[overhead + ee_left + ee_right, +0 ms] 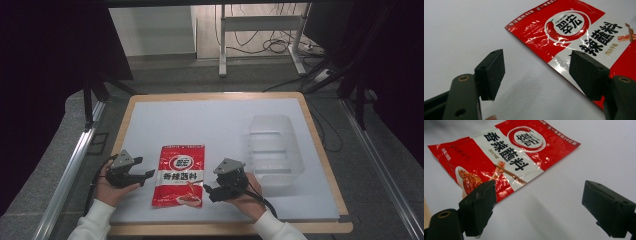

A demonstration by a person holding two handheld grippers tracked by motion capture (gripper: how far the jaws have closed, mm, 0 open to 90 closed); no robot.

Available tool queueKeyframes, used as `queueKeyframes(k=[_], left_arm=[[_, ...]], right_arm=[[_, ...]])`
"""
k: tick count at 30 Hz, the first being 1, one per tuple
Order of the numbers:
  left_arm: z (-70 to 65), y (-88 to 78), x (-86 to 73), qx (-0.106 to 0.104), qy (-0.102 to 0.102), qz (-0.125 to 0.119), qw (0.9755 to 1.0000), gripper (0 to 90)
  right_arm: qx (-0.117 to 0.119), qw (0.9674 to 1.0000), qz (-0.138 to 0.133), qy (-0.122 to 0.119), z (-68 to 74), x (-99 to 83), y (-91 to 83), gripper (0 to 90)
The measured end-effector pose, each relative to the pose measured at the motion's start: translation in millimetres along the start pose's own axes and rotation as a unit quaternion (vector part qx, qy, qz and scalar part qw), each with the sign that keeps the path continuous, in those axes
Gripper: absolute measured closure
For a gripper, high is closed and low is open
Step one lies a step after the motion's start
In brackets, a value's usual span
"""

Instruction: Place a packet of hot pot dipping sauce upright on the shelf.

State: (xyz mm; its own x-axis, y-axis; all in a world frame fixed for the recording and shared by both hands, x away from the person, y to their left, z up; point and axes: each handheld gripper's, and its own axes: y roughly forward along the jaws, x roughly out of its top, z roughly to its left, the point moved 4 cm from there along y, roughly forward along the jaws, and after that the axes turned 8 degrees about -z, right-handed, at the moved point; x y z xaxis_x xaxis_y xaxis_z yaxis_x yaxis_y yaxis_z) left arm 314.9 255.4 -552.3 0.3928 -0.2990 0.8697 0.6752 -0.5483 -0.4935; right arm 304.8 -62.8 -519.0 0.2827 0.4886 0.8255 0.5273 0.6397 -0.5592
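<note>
**Both grippers open beside the seasoning packet, tray empty**

Red-and-white seasoning packet [179,175] lies flat on the white table mat [200,120], near the front edge, printed face up. Chili logo at its far end, food photo at the near end.

Left gripper [146,175] sits just left of the packet, jaws wide apart, nothing between them. In the left gripper view the packet [574,32] lies ahead, one jaw over its edge, pads not pressing on it.

Right gripper [209,192] sits just right of the packet's near corner, jaws also spread wide, holding nothing. In the right gripper view the packet [499,157] is ahead, bare mat between the jaws.

Clear plastic tray [272,150] stands to the right of the packet, well apart from it. Nothing inside that I can see.
</note>
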Motion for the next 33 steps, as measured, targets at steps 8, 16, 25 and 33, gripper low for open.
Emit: queueKeyframes(k=[8,16,25,33], left_arm=[[-1.9,1.0,0.2,-0.001,0.003,0.002,1.0000,28.6],[-0.3,0.4,-0.4,-0.002,0.001,0.001,1.0000,28.6],[1.7,-2.8,-3.6,0.003,0.006,0.006,1.0000,28.5],[2.3,-7.5,-5.7,0.003,-0.001,-0.001,1.0000,28.6]], right_arm=[[0.010,0.9999,-0.002,-0.006,0.0,4.1,-7.3,14.3],[0.016,0.9999,-0.004,0.004,-3.6,9.7,-8.5,14.8],[0.031,0.9995,0.002,0.003,-2.7,21.5,-7.4,15.5],[0.034,0.9994,0.000,0.003,-10.0,45.0,-3.0,19.0]])
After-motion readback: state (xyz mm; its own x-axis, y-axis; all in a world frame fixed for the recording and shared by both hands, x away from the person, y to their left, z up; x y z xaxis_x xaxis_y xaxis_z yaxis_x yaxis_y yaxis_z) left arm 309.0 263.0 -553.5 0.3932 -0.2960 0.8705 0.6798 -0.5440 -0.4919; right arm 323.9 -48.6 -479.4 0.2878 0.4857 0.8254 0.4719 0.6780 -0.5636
